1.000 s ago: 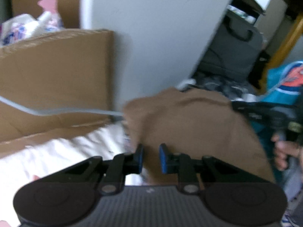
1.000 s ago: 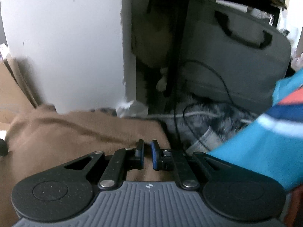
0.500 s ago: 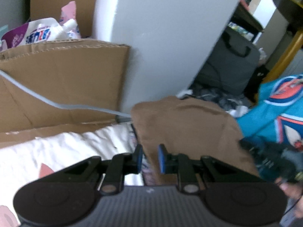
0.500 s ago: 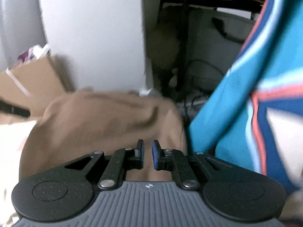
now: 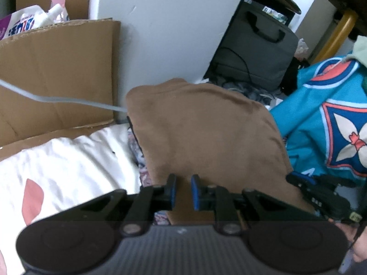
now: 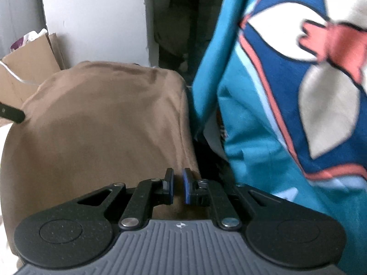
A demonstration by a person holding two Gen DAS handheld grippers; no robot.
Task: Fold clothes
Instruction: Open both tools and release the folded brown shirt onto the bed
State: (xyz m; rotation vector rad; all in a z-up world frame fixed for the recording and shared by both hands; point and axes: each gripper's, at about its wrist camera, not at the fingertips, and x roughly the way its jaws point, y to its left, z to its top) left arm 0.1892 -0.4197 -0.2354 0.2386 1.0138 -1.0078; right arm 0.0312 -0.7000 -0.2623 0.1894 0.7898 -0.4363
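Note:
A brown garment [image 5: 206, 133] lies spread and smooth on the bed; it also fills the left of the right wrist view [image 6: 98, 128]. My left gripper [image 5: 183, 191] hovers over its near edge with a narrow gap between the blue pads, holding nothing. My right gripper [image 6: 177, 188] sits at the garment's near right edge, jaws almost together with a small gap, nothing between them. The right gripper also shows at the right edge of the left wrist view [image 5: 321, 197]. A teal garment with a blue, white and red print [image 6: 286, 91] lies right of the brown one [image 5: 332, 126].
White bedding with pink marks [image 5: 64, 165] lies left of the brown garment. A cardboard box [image 5: 57, 73] with a grey cable [image 5: 57, 98] across it stands behind, by a white wall [image 5: 165, 27]. A dark bag [image 5: 257, 52] sits on the floor beyond.
Both grippers have drawn back toward me along the brown garment, which now lies flatter. The teal garment has come much closer in the right wrist view. The jaws' gaps look unchanged.

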